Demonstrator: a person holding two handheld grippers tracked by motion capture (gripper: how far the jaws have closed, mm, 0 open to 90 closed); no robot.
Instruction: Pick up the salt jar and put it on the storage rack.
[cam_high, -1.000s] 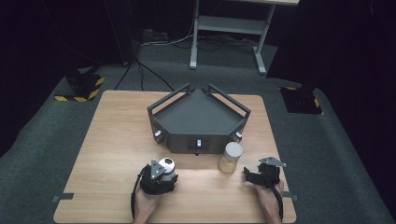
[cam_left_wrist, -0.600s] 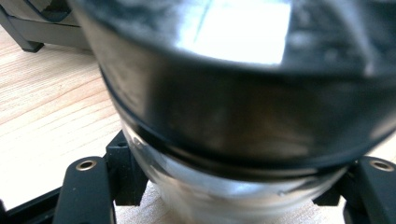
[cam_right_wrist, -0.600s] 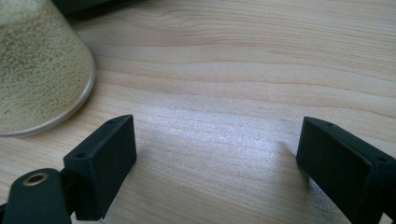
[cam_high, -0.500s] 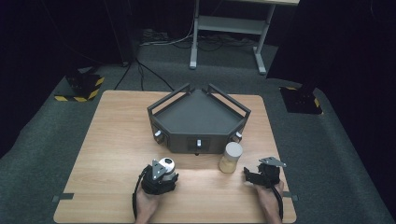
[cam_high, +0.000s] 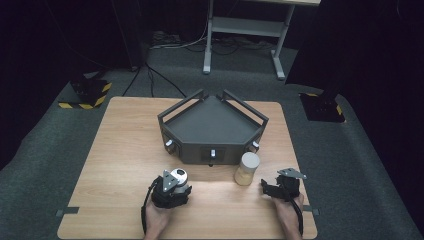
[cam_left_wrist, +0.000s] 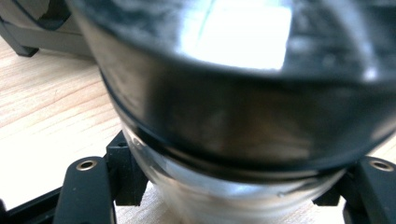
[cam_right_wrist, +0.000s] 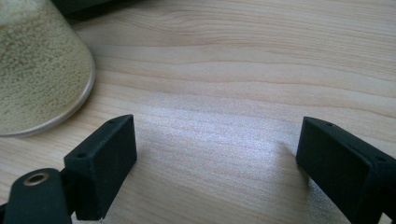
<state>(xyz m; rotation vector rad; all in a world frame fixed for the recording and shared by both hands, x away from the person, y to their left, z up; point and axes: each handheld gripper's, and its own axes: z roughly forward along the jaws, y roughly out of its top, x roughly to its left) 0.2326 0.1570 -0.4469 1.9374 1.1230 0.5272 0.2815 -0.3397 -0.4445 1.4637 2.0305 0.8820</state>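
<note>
A small glass jar with a dark, shiny lid (cam_left_wrist: 233, 93) stands on the wooden table (cam_high: 120, 145) near its front edge, left of centre. My left gripper (cam_high: 172, 189) is shut on the jar (cam_high: 176, 178), with a black jaw on each side of its glass body. In its own view, the left gripper (cam_left_wrist: 229, 186) has the jar close up and blurred. A second jar (cam_high: 247, 168), filled with pale grains and capped with a light lid, stands to the right. My right gripper (cam_high: 266, 187) rests just right of the grain jar (cam_right_wrist: 37, 70). The right gripper (cam_right_wrist: 215, 154) is open with bare wood between its jaws.
A dark five-sided tray (cam_high: 212, 125) with raised rails and small knobs on its front face sits mid-table, just behind both jars. Beyond the table are a grey carpet, floor cables and a metal stand (cam_high: 245, 30). Black-and-yellow weighted bases (cam_high: 85, 95) sit on the floor at both sides.
</note>
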